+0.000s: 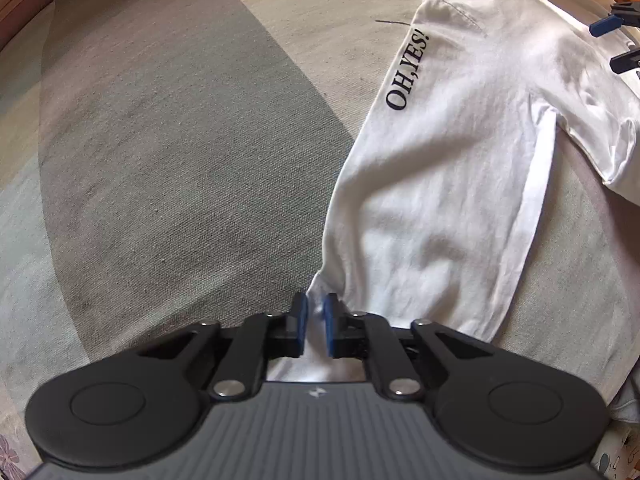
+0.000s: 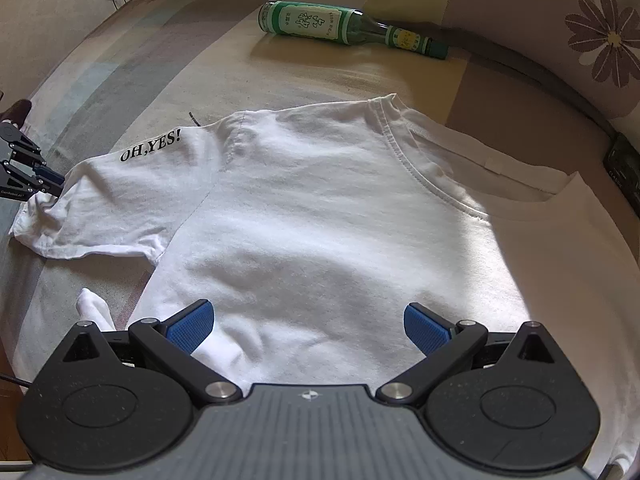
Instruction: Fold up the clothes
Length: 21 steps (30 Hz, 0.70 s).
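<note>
Left wrist view looks straight down on the left claw (image 1: 315,326), whose blue pads are pinched on the cuff edge of the white T-shirt (image 1: 448,184); only the sleeve and part of the body show here, spread on a striped grey and beige cloth surface (image 1: 160,160). The right claw (image 1: 616,40) appears only as blue and black tips at the upper right edge.

Right wrist view takes in far more: the shirt's chest, ribbed collar (image 2: 416,160) and inner neck label, lying flat with the right claw (image 2: 308,324) hovering over it, jaws spread wide and holding nothing. A green glass bottle (image 2: 344,28) lies on its side beyond the shirt, its label in characters too small to read. A flower-print cushion (image 2: 600,32) sits at the upper right.

The sleeve reads "OH,YES!" in black in both views.
</note>
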{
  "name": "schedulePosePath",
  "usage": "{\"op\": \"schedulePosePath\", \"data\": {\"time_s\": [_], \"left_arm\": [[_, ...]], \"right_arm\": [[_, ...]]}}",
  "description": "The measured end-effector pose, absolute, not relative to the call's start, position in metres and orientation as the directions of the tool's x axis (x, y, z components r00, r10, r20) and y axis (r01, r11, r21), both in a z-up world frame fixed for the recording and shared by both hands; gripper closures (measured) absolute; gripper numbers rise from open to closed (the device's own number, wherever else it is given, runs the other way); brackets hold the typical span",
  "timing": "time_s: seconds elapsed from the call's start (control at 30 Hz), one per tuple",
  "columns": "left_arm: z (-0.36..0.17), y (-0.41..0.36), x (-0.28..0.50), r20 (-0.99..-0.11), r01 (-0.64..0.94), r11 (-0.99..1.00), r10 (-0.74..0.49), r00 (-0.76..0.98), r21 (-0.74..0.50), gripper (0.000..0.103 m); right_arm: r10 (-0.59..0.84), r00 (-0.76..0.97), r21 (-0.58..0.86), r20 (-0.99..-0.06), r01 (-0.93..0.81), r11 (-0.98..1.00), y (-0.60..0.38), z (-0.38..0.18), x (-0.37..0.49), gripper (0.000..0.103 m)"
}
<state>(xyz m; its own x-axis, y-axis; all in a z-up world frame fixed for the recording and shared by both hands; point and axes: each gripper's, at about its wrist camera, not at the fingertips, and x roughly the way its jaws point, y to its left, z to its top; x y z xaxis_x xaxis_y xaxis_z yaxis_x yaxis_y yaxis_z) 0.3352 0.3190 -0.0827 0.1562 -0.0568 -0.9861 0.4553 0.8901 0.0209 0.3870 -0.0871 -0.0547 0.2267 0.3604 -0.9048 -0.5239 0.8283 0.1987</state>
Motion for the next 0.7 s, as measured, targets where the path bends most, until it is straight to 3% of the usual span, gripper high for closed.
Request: {"op": "schedulePosePath", "data": {"time_s": [0.13,0.2,0.27,0.33,0.4,0.5,0.6,0.7], "left_arm": [[-0.071,0.336,0.335,-0.963,0.287,0.956,-0.012,0.270,0.068,0.102],[-0.062,0.351,0.338,-0.936,0.126,0.987,0.051,0.348,0.101,0.102],[-0.051,0.359,0.336,-0.923,0.006,0.998,0.057,0.380,0.063,0.100],[-0.042,0.359,0.325,-0.900,-0.055,0.998,0.039,0.434,0.016,0.095],[-0.047,0.352,0.309,-0.902,-0.058,0.998,0.021,0.430,-0.005,0.076],[-0.063,0.339,0.286,-0.927,-0.053,0.998,0.000,0.375,-0.021,0.074],[-0.083,0.342,0.260,-0.931,-0.101,0.995,0.048,0.363,0.012,0.067],[-0.080,0.357,0.239,-0.948,-0.201,0.978,0.122,0.293,0.064,0.067]], "right_arm": [[0.369,0.225,0.206,-0.902,-0.527,0.825,-0.083,-0.054,0.387,0.000],[0.366,0.227,0.196,-0.902,-0.541,0.818,-0.080,-0.053,0.388,0.000],[0.364,0.226,0.192,-0.904,-0.545,0.816,-0.079,-0.053,0.389,0.000],[0.366,0.223,0.199,-0.903,-0.539,0.819,-0.079,-0.053,0.390,0.000],[0.370,0.220,0.206,-0.902,-0.534,0.820,-0.077,-0.053,0.391,0.000],[0.378,0.216,0.217,-0.900,-0.530,0.820,-0.072,-0.053,0.392,0.000],[0.383,0.217,0.210,-0.898,-0.554,0.806,-0.066,-0.049,0.392,0.000],[0.382,0.219,0.200,-0.898,-0.569,0.798,-0.063,-0.048,0.394,0.000]]}}
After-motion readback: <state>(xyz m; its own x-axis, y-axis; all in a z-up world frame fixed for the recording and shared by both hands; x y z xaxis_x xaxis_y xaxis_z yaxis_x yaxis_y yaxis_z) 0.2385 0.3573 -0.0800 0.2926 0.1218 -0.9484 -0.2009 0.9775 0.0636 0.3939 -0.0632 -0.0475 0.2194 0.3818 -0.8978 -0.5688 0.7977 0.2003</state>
